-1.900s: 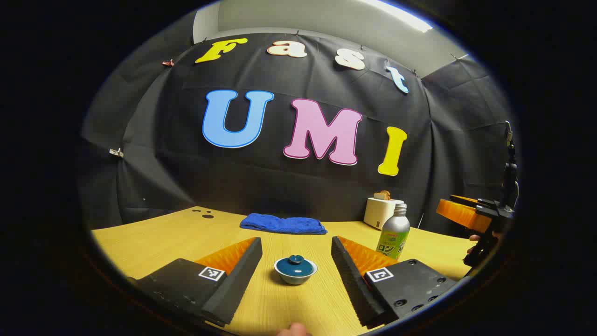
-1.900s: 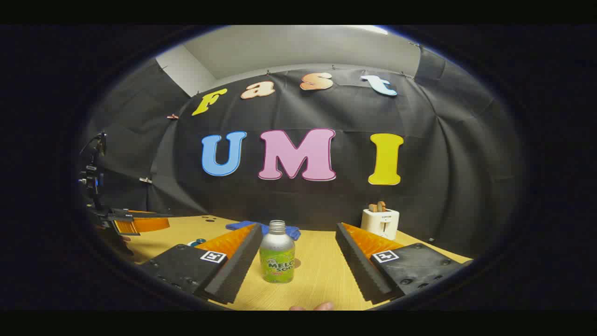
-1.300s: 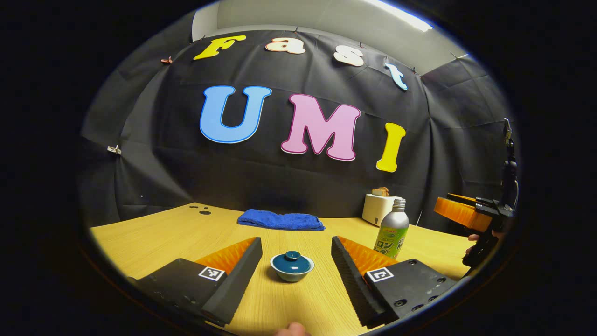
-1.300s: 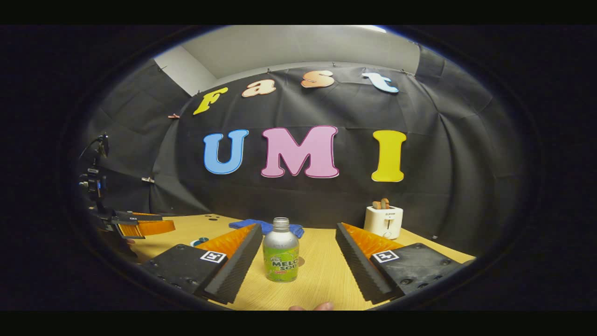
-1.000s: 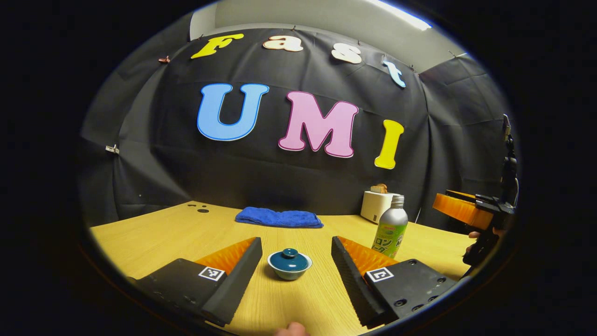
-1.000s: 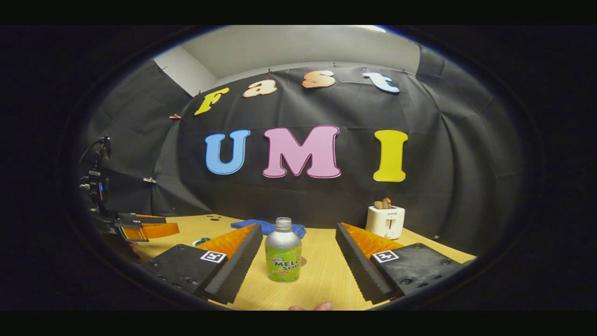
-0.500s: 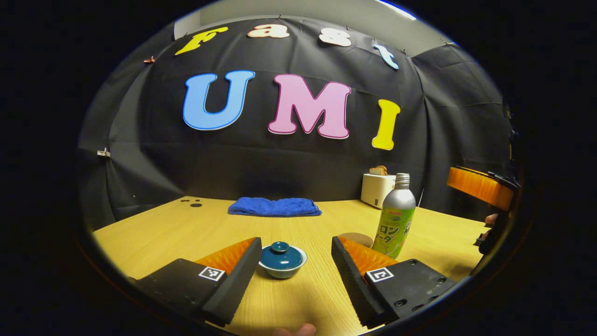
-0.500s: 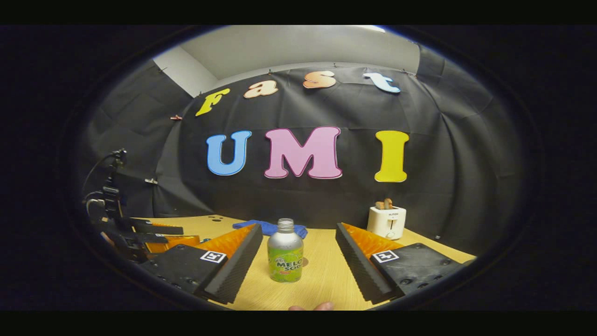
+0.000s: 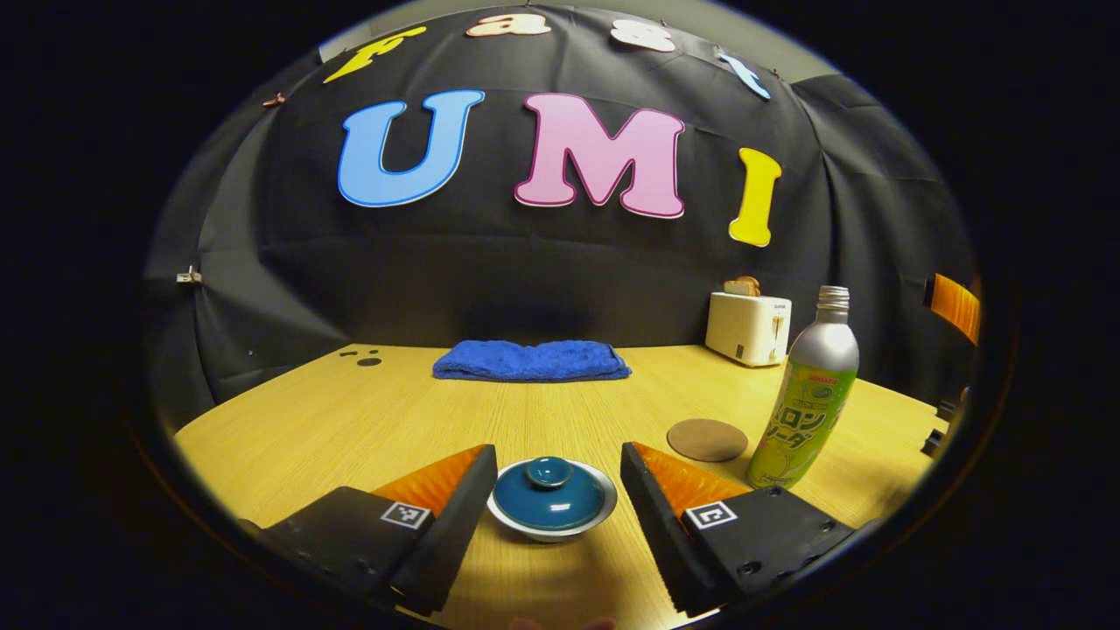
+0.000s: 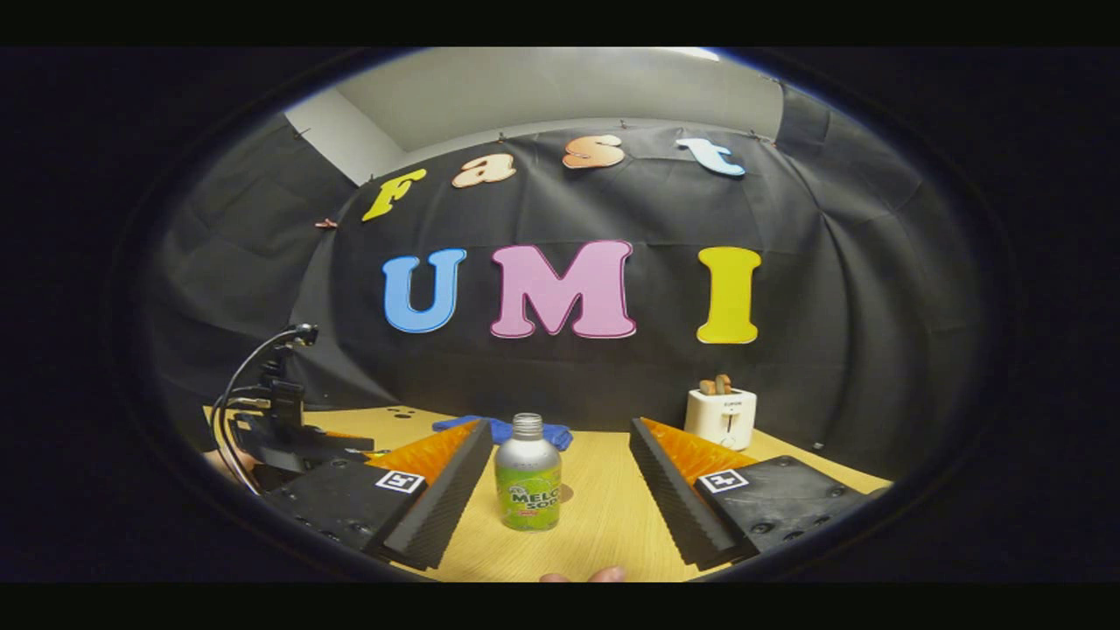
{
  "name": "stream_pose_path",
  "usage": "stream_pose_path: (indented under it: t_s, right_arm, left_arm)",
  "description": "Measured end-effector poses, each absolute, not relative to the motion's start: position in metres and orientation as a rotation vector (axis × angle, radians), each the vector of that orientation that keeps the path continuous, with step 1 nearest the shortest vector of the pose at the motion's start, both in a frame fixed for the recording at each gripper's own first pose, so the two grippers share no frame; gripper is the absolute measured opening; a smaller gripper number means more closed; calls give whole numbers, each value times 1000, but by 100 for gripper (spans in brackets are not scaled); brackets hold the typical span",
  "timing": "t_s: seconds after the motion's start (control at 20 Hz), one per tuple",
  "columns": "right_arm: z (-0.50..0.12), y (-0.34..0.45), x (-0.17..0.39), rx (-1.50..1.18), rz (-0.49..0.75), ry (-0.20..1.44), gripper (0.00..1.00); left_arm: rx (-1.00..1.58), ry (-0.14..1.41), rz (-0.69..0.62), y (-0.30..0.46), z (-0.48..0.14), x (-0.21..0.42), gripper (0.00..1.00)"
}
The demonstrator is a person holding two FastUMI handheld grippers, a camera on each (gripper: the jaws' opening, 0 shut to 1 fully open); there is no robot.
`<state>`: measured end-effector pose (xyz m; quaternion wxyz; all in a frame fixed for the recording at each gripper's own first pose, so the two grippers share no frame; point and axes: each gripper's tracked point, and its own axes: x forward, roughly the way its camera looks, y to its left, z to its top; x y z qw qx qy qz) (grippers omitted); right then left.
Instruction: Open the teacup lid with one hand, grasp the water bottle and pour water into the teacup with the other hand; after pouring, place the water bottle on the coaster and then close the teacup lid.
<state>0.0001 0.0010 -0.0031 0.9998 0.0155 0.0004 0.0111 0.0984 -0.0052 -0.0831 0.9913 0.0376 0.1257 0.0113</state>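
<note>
The lidded teacup [image 9: 551, 499] sits between the left gripper [image 9: 553, 503]'s wide-open fingers, lid on: step 1, lid removal, needs a closing pinch on its knob [image 9: 549, 472]. The right gripper [image 10: 560, 494], also wide, frames the water bottle [image 10: 528, 474]; the coaster [image 9: 707, 439] lies just beside it

Bench [image 9: 350, 420], open ground: bare wood between the teacup [image 9: 552, 500] and the folded blue towel [image 9: 531, 360] at the back edge, and across the whole near-left stretch. Left gripper [image 9: 556, 477]: fingers spread, teacup with its lid [image 9: 550, 490] on sitting in the gap, narrow clearance each side. Obstacles to the right of the teacup: flat coaster [image 9: 707, 439], then the upright water bottle [image 9: 806, 392] just beside it; toaster [image 9: 748, 327] at the back right corner. Right gripper [image 10: 560, 477]: fingers spread, water bottle standing between them nearer the left finger, free gap to the right.
</note>
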Motion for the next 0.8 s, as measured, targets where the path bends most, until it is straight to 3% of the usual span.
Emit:
stream_pose_path:
  t_s: [0.15,0.2,0.6,0.65,0.8]
  right_arm:
    - [-3,0,0,36,23,2,98]
    - [-2,-1,0,35,22,-1,98]
    - [-1,-5,-1,44,15,-3,97]
    - [-1,-5,-1,45,13,-5,97]
    - [-1,-4,-1,45,14,-5,98]
  left_arm:
    - [80,258,33,-3,-84,103,81]
    - [81,261,39,-2,-85,104,73]
    - [66,294,43,0,-91,112,36]
    - [62,289,42,-1,-90,112,38]
    - [39,262,44,0,-85,112,31]
